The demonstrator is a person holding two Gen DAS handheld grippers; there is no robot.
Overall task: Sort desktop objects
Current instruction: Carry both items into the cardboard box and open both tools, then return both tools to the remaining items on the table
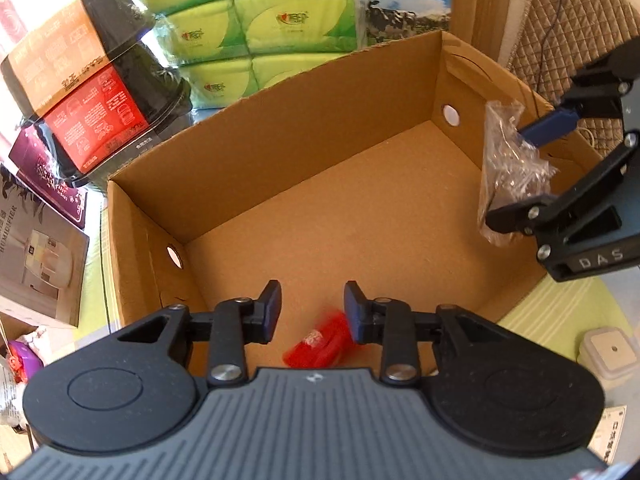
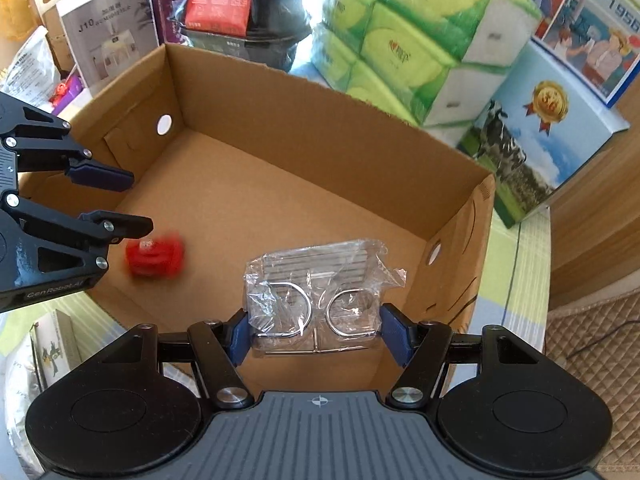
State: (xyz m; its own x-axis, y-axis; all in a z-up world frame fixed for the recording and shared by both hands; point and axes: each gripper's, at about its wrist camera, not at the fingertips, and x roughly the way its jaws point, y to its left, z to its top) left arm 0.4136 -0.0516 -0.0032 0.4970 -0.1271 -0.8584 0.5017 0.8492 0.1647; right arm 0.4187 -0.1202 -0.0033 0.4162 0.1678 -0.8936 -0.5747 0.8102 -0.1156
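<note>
Showing metal hooks [image 2: 316, 312] inside bag [image 2: 316, 280].

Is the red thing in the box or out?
In: the blurred red thing is inside the box, below the open left gripper.

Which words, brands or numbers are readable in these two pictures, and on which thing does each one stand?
"DAS": right gripper body.
"GenRobot.AI": left gripper body.
"HUMIDIFIER": white box.
"J10": the same white box, seen from the right wrist.
"1956": milk carton.
Tissue packs, red box, medal on the cow box: print too small or blurred.
</note>
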